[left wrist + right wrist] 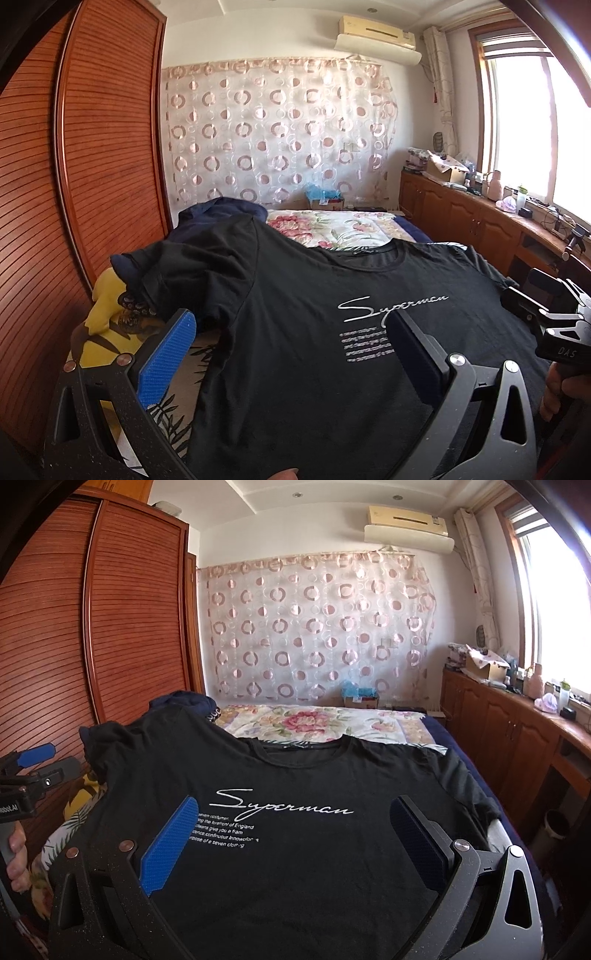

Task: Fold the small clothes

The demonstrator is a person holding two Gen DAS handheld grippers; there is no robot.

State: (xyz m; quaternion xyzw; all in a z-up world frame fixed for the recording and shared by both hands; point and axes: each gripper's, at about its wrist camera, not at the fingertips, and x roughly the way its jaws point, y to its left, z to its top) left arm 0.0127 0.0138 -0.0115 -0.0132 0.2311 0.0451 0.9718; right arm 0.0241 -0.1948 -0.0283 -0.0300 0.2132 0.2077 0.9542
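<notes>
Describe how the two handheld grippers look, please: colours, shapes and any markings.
Both the left gripper and the right gripper have black metal frames with triangular cut-outs, silver rivets and flat blue ribbed pads. White letters "DAS" mark the right gripper's body in the left wrist view.

One black T-shirt [295,849], one yellow garment [107,332], two tongs, both spread wide.

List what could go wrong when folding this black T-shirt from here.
The black T-shirt's far-left sleeve drapes over a yellow garment and navy pile; a fold may drag them along. Both tongs, left and right, are open above the chest, not at an edge, so they could pinch both layers.
</notes>
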